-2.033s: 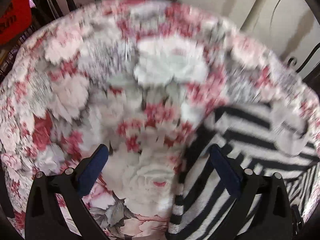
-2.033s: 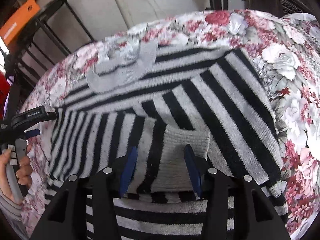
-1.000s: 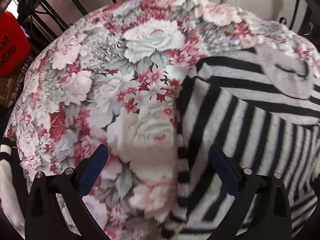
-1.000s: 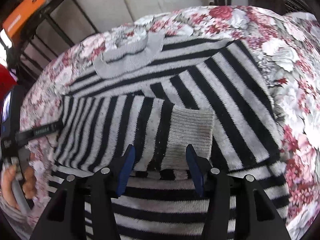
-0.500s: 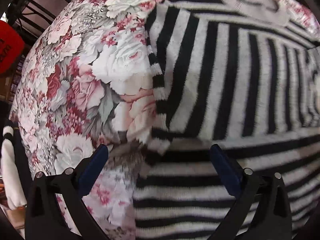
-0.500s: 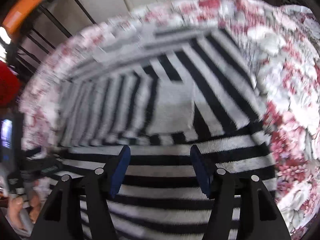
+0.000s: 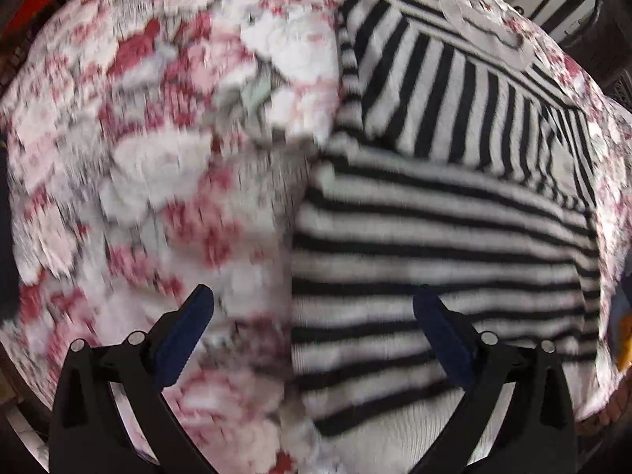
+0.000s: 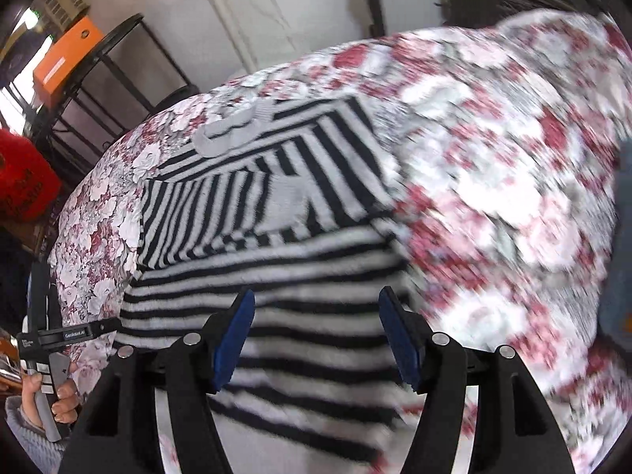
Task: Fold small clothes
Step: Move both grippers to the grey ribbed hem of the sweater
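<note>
A black-and-white striped knit sweater (image 7: 442,245) lies flat on a floral cloth (image 7: 166,166), both sleeves folded across its body and its grey collar (image 7: 486,31) at the far end. My left gripper (image 7: 312,316) is open and empty above the sweater's lower left edge. In the right wrist view the sweater (image 8: 284,260) shows with a grey cuff (image 8: 288,201) on its middle. My right gripper (image 8: 316,328) is open and empty above the sweater's lower right part. The left gripper also shows in the right wrist view (image 8: 71,331), held at the sweater's left edge.
The floral cloth (image 8: 493,181) covers the whole surface and drops off at the edges. A black metal rack (image 8: 118,59) with an orange box (image 8: 63,59) stands behind at the left. A red object (image 8: 23,181) sits at the far left.
Both grippers have pulled back toward the sweater's hem end, so more of the lower body shows. The sleeves stay folded. Both grippers remain open.
</note>
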A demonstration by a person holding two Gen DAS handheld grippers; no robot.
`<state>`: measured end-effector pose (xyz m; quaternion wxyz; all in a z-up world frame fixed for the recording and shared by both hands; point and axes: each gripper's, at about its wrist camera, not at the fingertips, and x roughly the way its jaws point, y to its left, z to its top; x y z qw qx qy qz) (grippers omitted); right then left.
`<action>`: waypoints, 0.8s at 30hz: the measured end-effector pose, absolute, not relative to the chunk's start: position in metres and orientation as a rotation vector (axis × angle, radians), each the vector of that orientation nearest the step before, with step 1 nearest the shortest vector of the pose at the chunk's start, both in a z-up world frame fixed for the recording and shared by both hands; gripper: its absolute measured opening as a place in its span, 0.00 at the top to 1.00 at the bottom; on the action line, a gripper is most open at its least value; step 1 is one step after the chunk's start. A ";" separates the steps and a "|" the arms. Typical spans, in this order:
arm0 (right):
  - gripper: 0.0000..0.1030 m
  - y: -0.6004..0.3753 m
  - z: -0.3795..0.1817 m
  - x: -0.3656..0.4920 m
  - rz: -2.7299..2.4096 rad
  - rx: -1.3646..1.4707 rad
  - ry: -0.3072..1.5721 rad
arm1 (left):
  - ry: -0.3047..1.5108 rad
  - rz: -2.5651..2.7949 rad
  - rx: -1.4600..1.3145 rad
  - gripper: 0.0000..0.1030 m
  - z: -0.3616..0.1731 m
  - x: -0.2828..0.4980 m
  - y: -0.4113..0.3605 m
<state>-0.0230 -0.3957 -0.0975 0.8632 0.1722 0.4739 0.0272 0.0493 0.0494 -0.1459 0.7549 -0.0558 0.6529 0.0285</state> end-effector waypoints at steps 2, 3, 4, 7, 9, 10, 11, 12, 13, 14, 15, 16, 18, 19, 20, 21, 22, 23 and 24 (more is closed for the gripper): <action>0.37 -0.408 -0.101 -0.039 0.049 0.396 1.000 | 1.458 0.027 -0.142 0.05 -0.150 0.036 0.044; 0.37 -0.414 -0.104 -0.048 0.045 0.416 1.008 | 1.474 0.005 -0.156 0.05 -0.152 0.029 0.040; 0.37 -0.419 -0.108 -0.056 0.046 0.435 1.017 | 1.492 -0.025 -0.177 0.05 -0.154 0.022 0.035; 0.37 -0.424 -0.116 -0.076 0.057 0.475 1.040 | 1.511 -0.075 -0.186 0.05 -0.155 0.006 0.017; 0.37 -0.425 -0.125 -0.088 0.074 0.510 1.061 | 1.504 -0.083 -0.158 0.05 -0.155 0.008 0.017; 0.37 -0.424 -0.128 -0.091 0.084 0.521 1.068 | 1.501 -0.093 -0.156 0.05 -0.155 0.004 0.011; 0.37 -0.423 -0.131 -0.093 0.097 0.534 1.077 | 1.499 -0.107 -0.166 0.05 -0.155 0.003 0.006; 0.37 -0.420 -0.137 -0.095 0.116 0.545 1.090 | 1.499 -0.127 -0.187 0.05 -0.155 0.005 0.004; 0.37 -0.419 -0.139 -0.095 0.126 0.544 1.099 | 1.499 -0.146 -0.210 0.05 -0.156 0.005 -0.001; 0.37 -0.416 -0.142 -0.095 0.133 0.537 1.107 | 1.498 -0.161 -0.233 0.05 -0.157 0.006 -0.003; 0.37 -0.411 -0.144 -0.093 0.138 0.511 1.114 | 1.498 -0.168 -0.252 0.05 -0.157 0.006 -0.004; 0.37 -0.408 -0.144 -0.091 0.144 0.500 1.117 | 1.501 -0.179 -0.267 0.05 -0.161 0.010 0.001; 0.37 -0.404 -0.146 -0.088 0.160 0.502 1.125 | 1.510 -0.192 -0.304 0.05 -0.164 0.014 0.004; 0.38 -0.402 -0.147 -0.087 0.162 0.503 1.129 | 1.508 -0.201 -0.331 0.05 -0.164 0.012 0.002; 0.40 -0.402 -0.148 -0.085 0.165 0.504 1.132 | 1.506 -0.211 -0.341 0.05 -0.166 0.019 0.010; 0.43 -0.400 -0.148 -0.084 0.174 0.506 1.136 | 1.502 -0.225 -0.351 0.06 -0.165 0.019 0.011; 0.43 -0.398 -0.149 -0.083 0.179 0.510 1.139 | 1.499 -0.241 -0.359 0.07 -0.162 0.016 0.009; 0.45 -0.397 -0.150 -0.084 0.181 0.512 1.143 | 1.499 -0.249 -0.359 0.10 -0.159 0.013 0.015; 0.46 -0.397 -0.151 -0.084 0.183 0.512 1.145 | 1.503 -0.255 -0.360 0.14 -0.157 0.010 0.016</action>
